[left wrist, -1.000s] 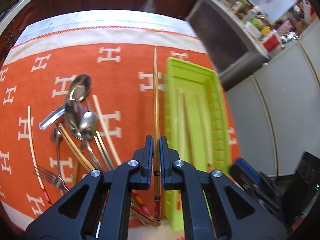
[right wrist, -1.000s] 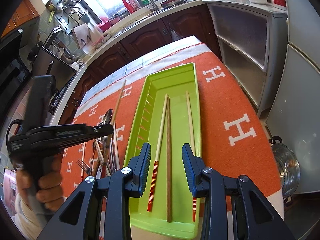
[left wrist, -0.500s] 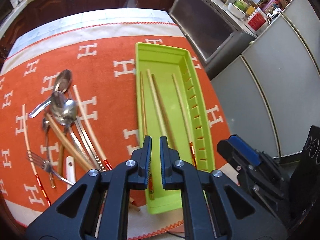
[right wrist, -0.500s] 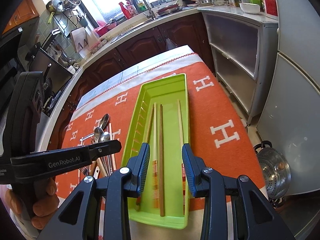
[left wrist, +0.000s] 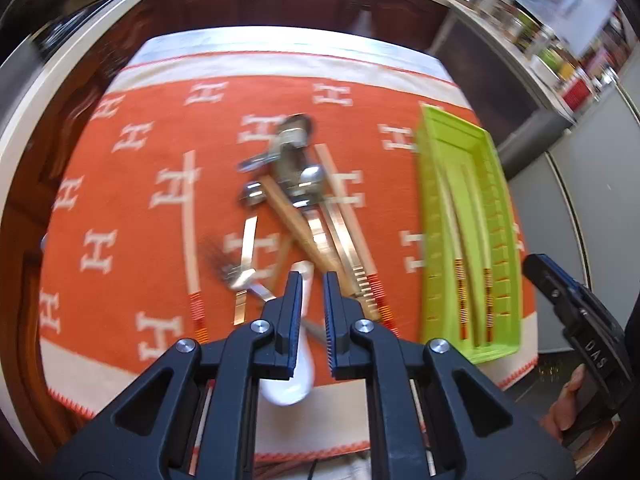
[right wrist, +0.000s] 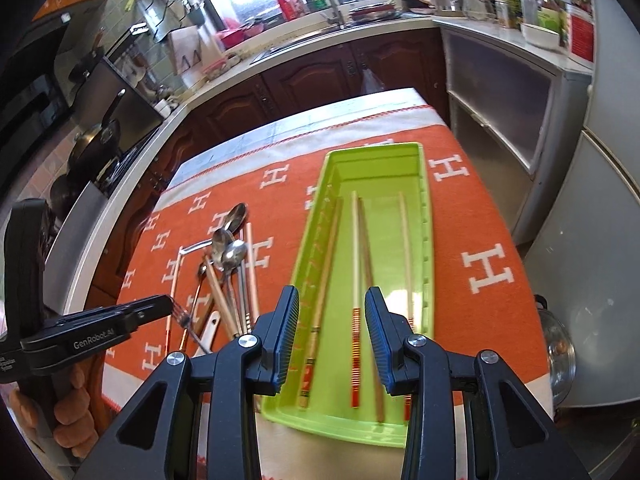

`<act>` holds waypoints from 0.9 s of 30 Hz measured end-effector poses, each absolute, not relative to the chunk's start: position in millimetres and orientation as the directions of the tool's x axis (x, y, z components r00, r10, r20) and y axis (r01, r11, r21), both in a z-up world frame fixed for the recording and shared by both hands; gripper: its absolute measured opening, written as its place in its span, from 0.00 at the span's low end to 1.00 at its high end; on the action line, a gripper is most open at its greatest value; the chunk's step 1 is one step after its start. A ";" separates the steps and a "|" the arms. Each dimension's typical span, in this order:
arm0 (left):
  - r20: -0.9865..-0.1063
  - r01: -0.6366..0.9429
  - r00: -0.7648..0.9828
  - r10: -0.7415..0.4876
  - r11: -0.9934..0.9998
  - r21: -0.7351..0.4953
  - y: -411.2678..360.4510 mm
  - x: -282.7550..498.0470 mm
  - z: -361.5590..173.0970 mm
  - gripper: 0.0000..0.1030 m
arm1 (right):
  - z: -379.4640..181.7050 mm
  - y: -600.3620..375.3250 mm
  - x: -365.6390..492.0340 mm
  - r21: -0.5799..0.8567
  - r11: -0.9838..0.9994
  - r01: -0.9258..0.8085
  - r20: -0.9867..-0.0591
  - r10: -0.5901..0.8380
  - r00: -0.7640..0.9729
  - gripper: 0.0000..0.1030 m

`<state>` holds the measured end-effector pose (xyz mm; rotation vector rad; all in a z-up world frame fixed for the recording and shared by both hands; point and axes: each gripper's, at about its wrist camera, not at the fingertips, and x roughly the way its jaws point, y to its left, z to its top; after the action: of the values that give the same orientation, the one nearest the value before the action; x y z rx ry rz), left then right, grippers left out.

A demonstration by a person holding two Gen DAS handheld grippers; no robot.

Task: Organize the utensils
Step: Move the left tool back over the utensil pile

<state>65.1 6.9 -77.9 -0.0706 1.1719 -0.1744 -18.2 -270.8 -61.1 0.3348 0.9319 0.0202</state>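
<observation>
1. Kitchen cupboards and a worktop run behind a table covered by an orange cloth [left wrist: 132,208] with white letter shapes on it.
2. One second ago the left gripper [left wrist: 309,296] held a long chopstick above the cloth. Now that chopstick [right wrist: 325,276] lies in the green tray [right wrist: 427,240], near its left wall in the right wrist view. So one more piece is put away.
3. Four sticks now lie in the tray, side by side, with their striped ends toward the bottom of the frame.
4. The left gripper has swung away from the tray. In its own view the tray now sits at the right of the frame, and the pile of spoons and sticks [left wrist: 304,200] is in the middle.
5. Its jaws have just been opening a little. The gap is small and nothing is pinched in it. A white spoon [left wrist: 294,376] shows through the gap, lying on the cloth below.
6. It points steeply down at the pile. I think it will pick the next piece from there. The picture is blurry.
7. The right gripper [right wrist: 331,330] hangs over the near end of the tray, tipped downward. Its jaws are partly apart and hold nothing.
8. A fork [right wrist: 188,316], spoons and more sticks are left on the cloth, so lots of sorting is left.
</observation>
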 end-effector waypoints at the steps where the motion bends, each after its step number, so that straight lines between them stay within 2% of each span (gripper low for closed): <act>1: -0.911 0.080 0.381 -0.160 0.987 -0.140 16.6 63.0 -79.2 0.08 | -60.3 -266.7 -16.9 0.286 0.951 0.119 -0.785 0.161 0.598 0.34; 9: -0.914 -0.022 0.397 -0.080 0.995 -0.097 74.5 49.1 -86.7 0.08 | -50.9 -223.8 -3.4 0.248 0.968 0.028 -0.789 0.185 0.586 0.34; 27: -0.926 -0.126 0.374 -0.057 0.986 -0.111 139.1 35.1 -116.0 0.08 | -62.8 -146.1 34.0 0.219 0.968 -0.123 -0.803 0.250 0.542 0.34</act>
<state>35.1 139.1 -116.0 -0.1737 1.1887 0.0449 34.0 -146.1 -62.8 0.1422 0.9743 0.2223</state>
